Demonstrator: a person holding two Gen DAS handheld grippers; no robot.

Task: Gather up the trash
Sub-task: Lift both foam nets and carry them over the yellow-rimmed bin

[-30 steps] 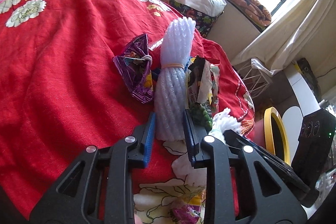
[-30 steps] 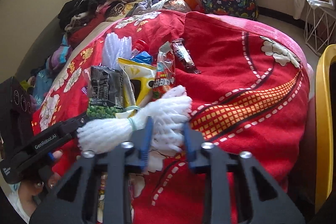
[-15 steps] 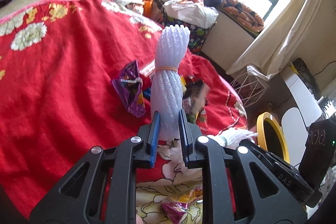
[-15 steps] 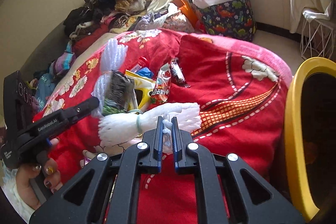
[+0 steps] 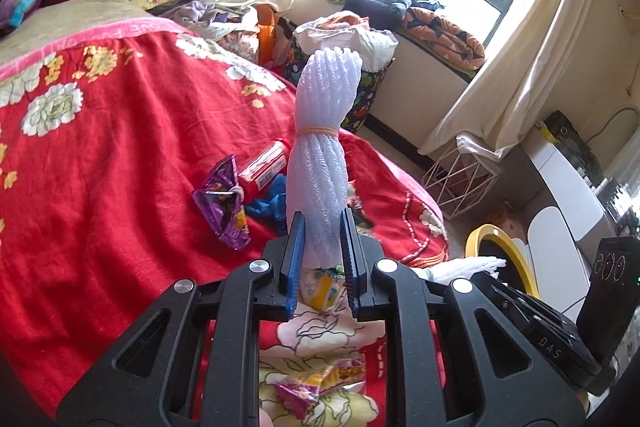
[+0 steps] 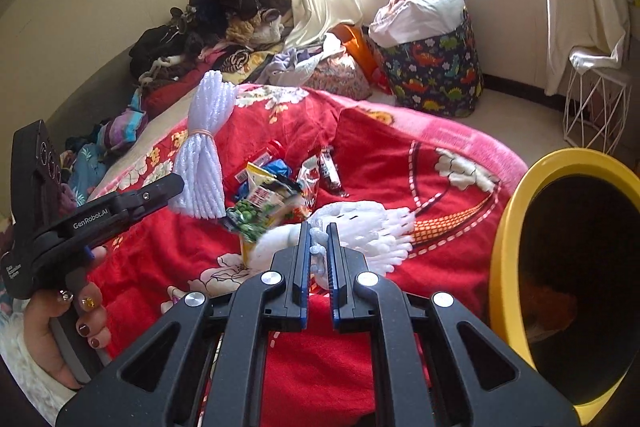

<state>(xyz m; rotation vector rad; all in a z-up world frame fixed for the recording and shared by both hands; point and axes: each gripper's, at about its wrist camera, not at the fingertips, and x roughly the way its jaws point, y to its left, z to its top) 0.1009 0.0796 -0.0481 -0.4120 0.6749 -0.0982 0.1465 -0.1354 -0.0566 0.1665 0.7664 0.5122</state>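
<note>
The yellow bin [image 6: 504,259] stands right of the bed [image 6: 400,155], something orange inside. Each hand-held gripper is clamped on a banded foam net: left [image 5: 320,247] on a lilac net [image 5: 324,147], upright above the wrappers [image 6: 280,187]; right [image 6: 319,247] on a white net [image 6: 360,227].

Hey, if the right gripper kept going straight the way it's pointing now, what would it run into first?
The right gripper is already shut on the white foam net bundle, so that leads. Beyond it, probably the snack wrappers on the red blanket, though depth is hard to judge. The yellow bin sits off to the side.
</note>
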